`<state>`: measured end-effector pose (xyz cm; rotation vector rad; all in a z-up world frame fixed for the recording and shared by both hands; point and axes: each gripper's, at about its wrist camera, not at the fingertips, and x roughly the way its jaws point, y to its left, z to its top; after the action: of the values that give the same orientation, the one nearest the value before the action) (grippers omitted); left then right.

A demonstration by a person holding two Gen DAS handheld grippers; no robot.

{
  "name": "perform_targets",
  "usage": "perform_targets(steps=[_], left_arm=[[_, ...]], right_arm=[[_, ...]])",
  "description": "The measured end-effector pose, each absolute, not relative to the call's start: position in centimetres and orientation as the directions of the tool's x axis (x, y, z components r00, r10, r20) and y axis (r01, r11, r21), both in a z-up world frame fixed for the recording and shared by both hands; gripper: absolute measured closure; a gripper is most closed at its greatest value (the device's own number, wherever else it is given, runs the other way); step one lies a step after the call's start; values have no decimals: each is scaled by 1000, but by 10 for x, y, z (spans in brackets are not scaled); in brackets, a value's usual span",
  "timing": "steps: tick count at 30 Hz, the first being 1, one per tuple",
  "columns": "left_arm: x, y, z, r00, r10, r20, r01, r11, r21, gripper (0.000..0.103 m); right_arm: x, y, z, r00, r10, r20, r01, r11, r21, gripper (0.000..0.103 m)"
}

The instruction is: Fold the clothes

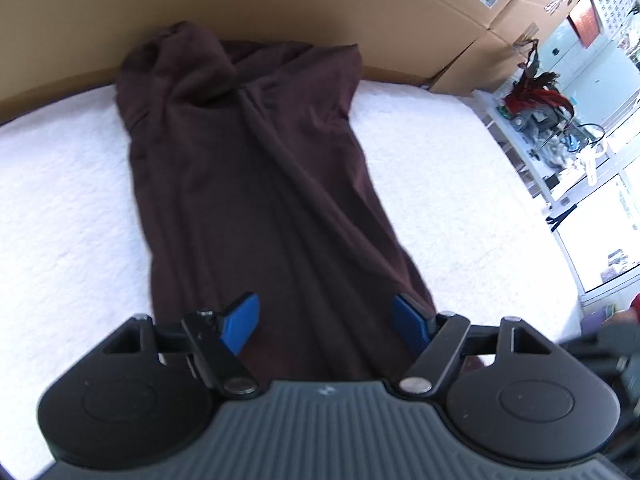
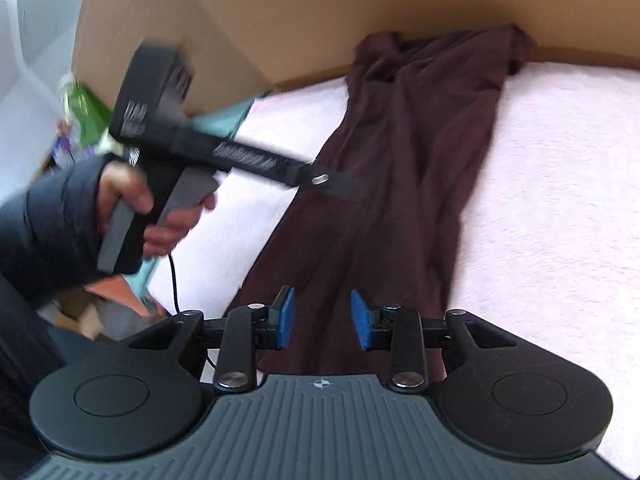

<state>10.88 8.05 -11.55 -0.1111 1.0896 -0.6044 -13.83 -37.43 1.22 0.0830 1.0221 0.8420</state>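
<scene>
One white textured cover [image 1: 440,184], cardboard boxes [image 1: 460,20] behind. One dark maroon garment [image 1: 256,184] lies lengthwise down its middle, far end bunched. Two grippers: left gripper [image 1: 325,322] spread wide over near hem, right gripper [image 2: 322,324] narrower gap, gripping nothing.

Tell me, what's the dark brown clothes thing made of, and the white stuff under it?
The dark brown garment looks like thin, matte knit fabric, since it drapes in soft creases. The white cover beneath looks like fluffy terry or fleece, judging by its nubbly texture.
</scene>
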Motion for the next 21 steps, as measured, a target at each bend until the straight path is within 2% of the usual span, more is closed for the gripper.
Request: perform_targets(steps=[5,7,8,9,10,14,17,19,20,21], left_arm=[[125,75,-117,323,-520,-790,397,833,-386,30],[132,73,-118,323,-523,-789,391,833,-392,37],[135,73,-118,323,-525,-788,388,833,-395,55],[138,72,-118,323,-526,-787,385,832,-399,92],[141,71,-119,323,-527,-786,382,832,-402,103],[151,74,-115,331,-539,-775,371,829,-419,103],[151,88,-107,348,-532,-772,383,832,-401,103],[153,95,-111,347,-501,-793,375,849,-373,92],[154,99,-112,346,-486,-803,372,856,-358,72],[154,104,-114,346,-473,-810,360,865,-351,62]], right_arm=[[-156,-367,6,288,527,-800,-569,766,300,70],[-152,-359,-7,305,479,-823,-562,788,250,71],[-152,-356,-12,319,458,-830,-555,800,228,73],[-152,-356,-15,327,443,-835,-537,814,222,87],[-149,-356,-17,331,426,-842,-515,829,218,97],[-148,-365,14,371,492,-788,-478,828,292,98],[-153,-360,41,384,559,-735,-542,781,310,98],[-155,-348,42,357,573,-738,-590,751,298,98],[-154,-339,38,340,567,-750,-611,740,282,98],[-153,-330,27,317,549,-773,-630,732,261,97]])
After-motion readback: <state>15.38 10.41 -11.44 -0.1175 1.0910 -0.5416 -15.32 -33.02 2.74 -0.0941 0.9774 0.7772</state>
